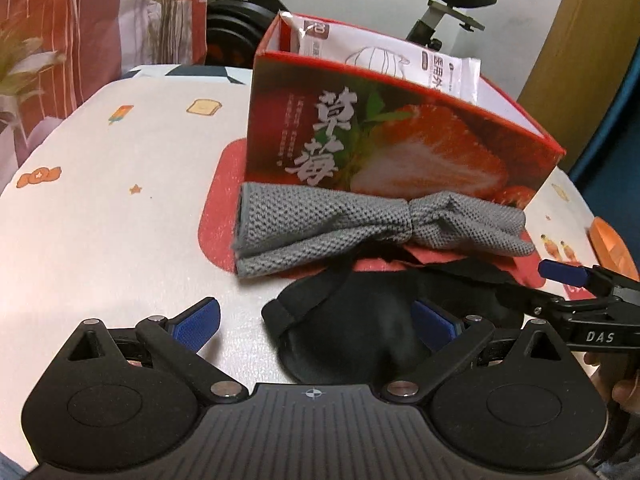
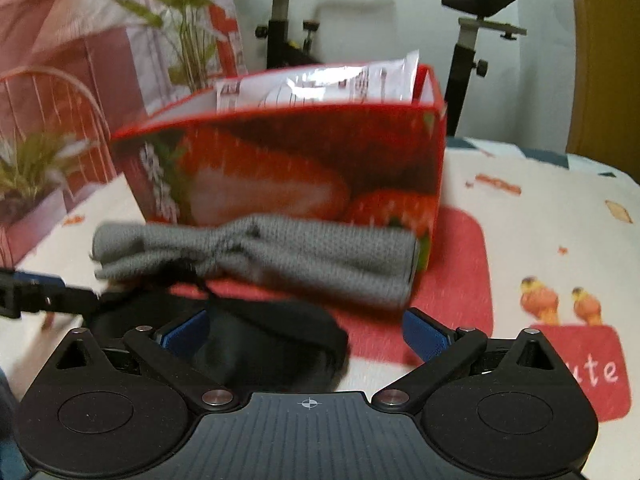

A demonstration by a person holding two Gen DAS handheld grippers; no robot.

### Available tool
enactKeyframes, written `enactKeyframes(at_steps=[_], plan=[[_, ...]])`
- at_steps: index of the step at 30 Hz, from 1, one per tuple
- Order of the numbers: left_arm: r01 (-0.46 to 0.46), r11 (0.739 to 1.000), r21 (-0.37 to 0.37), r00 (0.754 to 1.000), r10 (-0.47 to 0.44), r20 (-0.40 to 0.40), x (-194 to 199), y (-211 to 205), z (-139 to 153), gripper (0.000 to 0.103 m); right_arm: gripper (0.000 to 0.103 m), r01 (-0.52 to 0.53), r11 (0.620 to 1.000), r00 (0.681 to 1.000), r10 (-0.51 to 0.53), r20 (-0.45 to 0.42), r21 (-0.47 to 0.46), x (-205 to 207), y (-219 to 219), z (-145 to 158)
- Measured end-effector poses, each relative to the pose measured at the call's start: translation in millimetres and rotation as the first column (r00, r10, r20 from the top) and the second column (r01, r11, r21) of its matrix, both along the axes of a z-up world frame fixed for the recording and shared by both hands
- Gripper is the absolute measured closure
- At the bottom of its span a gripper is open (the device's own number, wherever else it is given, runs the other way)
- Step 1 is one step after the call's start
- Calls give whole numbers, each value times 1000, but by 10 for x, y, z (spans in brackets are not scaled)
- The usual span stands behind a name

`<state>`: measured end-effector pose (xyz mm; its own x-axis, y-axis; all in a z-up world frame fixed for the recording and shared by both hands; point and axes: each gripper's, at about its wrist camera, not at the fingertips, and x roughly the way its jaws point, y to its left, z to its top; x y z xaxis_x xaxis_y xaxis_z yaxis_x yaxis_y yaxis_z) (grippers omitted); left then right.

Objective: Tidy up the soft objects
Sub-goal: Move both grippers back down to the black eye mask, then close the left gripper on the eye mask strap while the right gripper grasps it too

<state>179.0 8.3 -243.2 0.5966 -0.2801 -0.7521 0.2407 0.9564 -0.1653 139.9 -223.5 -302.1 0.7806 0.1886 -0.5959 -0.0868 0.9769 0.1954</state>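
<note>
**Both tongs wide over the mask**

Your left tongs (image 1: 316,320) stand wide, holding nothing, low over the black mask (image 1: 340,332) on the table (image 1: 100,220). Your right tongs (image 2: 306,330) are wide too, empty, above the same mask. The grey cloth (image 1: 360,228) lies just beyond it, against the near wall of the red box (image 1: 400,140), where a white packet (image 1: 380,56) stands.

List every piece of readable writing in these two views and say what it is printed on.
"草莓": red strawberry-print cardboard box.
"DAS": black right gripper arm.
"ute", start cut off: patterned tablecloth.
White plastic packet in the box: print too small to read.
</note>
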Motion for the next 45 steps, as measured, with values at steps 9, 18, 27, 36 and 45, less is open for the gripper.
enactKeyframes(at_steps=[9, 18, 27, 36, 45], plan=[[9, 998, 69, 1000, -8, -23, -36, -103, -211, 1, 5, 3, 1000, 998, -3, -61, -9, 35, 43, -198], [-1, 995, 101, 999, 5, -35, 28, -62, -299, 0, 0, -5, 999, 997, 1, -82, -40, 59, 71, -287], [10, 989, 150, 999, -4, -37, 60, -150, -335, 0, 0, -6, 998, 996, 0, -87, -70, 89, 123, -307], [10, 989, 150, 999, -4, -37, 42, -148, -331, 0, 0, -7, 996, 996, -2, -89, -94, 95, 161, -315], [17, 987, 160, 999, -9, -49, 57, -156, -326, 0, 6, -3, 998, 996, -2, -84, -55, 68, 92, -297]])
